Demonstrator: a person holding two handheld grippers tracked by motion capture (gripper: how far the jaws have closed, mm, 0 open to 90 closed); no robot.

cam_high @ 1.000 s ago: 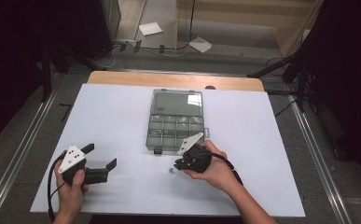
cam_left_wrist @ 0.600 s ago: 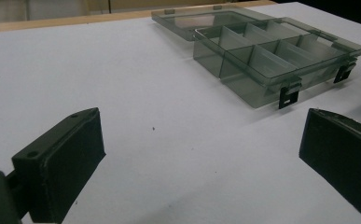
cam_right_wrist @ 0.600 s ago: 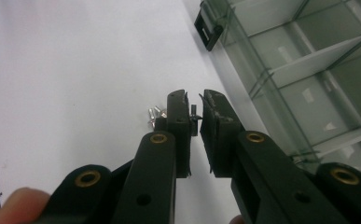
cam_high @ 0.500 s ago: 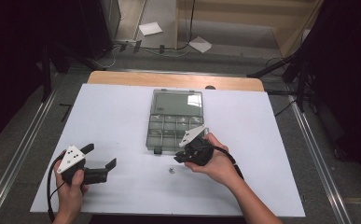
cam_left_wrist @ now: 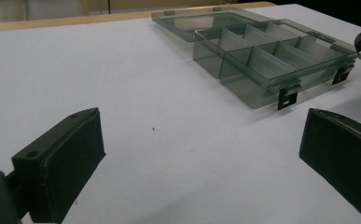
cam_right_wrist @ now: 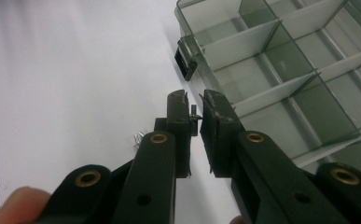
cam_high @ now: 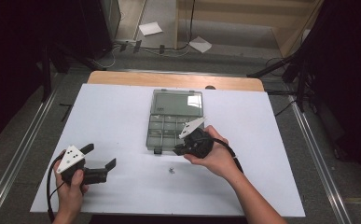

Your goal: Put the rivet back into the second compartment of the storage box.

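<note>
A clear grey compartment box [cam_high: 151, 140] lies with its lid open in the middle of the white table. My right gripper [cam_high: 178, 150] hovers just off the box's near edge, pointing left and down. In the right gripper view the gripper [cam_right_wrist: 194, 100] is shut on a small metal screw [cam_right_wrist: 194, 113], beside the box's corner wall [cam_right_wrist: 183, 18] and its black latch. A few loose screws [cam_high: 170, 170] [cam_right_wrist: 137, 138] lie on the table below it. My left gripper [cam_high: 100, 155] rests at the front left, open with nothing between the jaws; in its own view the gripper [cam_left_wrist: 201, 126] faces the box [cam_left_wrist: 253, 95].
White sheet [cam_high: 122, 116] covers the table, with a wooden strip [cam_high: 169, 80] along the far edge. The box's compartments look empty. Floor rails run along both sides, and papers and cables lie on the floor behind the table.
My right gripper has lifted off the table and moved toward the box's near edge, leaving the loose screws behind. The left gripper has stayed put.
</note>
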